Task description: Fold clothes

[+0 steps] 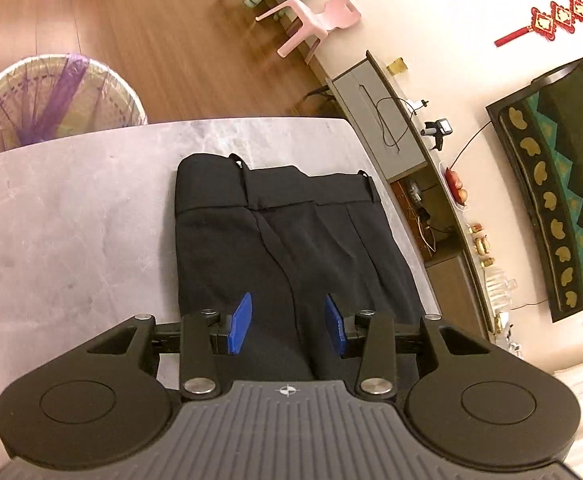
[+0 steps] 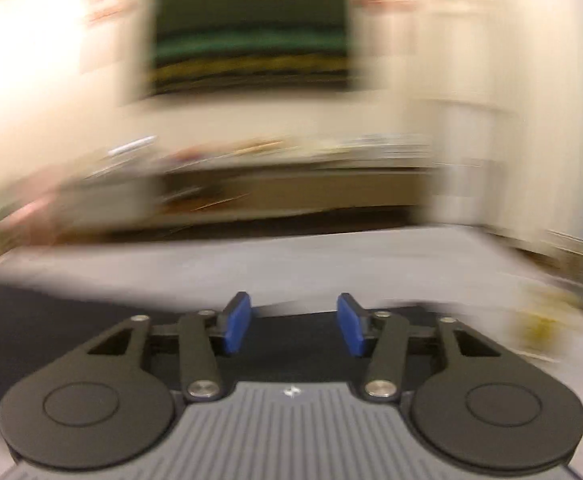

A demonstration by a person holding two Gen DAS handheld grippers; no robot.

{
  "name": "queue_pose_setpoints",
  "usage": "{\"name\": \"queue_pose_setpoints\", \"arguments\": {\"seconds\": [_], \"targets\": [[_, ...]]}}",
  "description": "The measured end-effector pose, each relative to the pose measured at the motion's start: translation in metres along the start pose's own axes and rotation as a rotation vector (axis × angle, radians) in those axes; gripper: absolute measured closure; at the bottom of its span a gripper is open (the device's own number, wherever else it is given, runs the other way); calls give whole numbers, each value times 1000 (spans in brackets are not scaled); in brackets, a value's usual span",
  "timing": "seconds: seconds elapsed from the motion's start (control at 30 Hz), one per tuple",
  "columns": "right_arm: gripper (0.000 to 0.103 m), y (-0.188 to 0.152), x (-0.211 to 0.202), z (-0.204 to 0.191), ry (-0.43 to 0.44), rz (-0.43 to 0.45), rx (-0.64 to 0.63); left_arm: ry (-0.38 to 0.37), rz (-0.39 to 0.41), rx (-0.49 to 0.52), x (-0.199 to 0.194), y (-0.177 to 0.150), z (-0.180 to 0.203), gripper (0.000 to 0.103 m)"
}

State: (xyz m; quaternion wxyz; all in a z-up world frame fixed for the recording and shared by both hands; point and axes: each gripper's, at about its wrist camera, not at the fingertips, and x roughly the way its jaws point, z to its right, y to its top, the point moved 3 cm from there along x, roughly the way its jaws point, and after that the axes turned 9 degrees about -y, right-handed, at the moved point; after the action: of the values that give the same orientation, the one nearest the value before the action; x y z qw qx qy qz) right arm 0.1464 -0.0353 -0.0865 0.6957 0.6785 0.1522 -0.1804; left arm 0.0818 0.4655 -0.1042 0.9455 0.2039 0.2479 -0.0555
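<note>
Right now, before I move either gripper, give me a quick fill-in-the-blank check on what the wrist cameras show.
1. The garment on the marble table is a pair of black ____.
2. The left gripper has its jaws ____.
3. Each gripper's finger pads are coloured ____.
4. Beyond the table's far edge stands a woven ____ with purple netting.

Missing words: trousers; open; blue; basket

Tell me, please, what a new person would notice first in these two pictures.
First, the black trousers lying flat on the grey marble table, with the open left gripper over their near end. Next, the woven basket on the floor behind the table. The right gripper view is heavily blurred.
</note>
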Motion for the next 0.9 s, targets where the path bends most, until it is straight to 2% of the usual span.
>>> {"name": "queue_pose_setpoints", "arguments": {"seconds": [0.1,0.2,0.33,0.43,0.53,0.57,0.6,0.63,0.67,0.7,0.87,0.9], "targets": [[48,12,15,-123,282,-44,-201,-17,-1,-33,1,6,-5,60],[40,23,35,-233,456,-55,-382,-3,40,-89,-3,14,-18,60],[34,33,74,-354,599,-125,-540,-18,10,-137,1,18,-34,60],[32,31,110,-419,603,-152,-648,-33,-12,-153,7,23,-43,60],[36,21,140,-439,603,-242,-660,-57,-20,-167,10,30,-49,60],[46,18,149,-444,606,-276,-661,-68,-20,-168,10,32,-51,60],[61,15,158,-448,609,-310,-661,-84,-22,-170,11,34,-52,60],[69,14,156,-449,615,-311,-658,-102,-21,-173,12,37,-53,60],[95,18,142,-444,626,-271,-650,-127,-13,-175,11,40,-53,60],[101,21,128,-439,638,-231,-642,-146,-6,-175,9,43,-52,60],[101,37,55,-416,691,-30,-600,-266,22,-170,-2,54,-46,59],[102,32,40,-415,696,9,-622,-291,22,-162,-3,54,-42,56]]}}
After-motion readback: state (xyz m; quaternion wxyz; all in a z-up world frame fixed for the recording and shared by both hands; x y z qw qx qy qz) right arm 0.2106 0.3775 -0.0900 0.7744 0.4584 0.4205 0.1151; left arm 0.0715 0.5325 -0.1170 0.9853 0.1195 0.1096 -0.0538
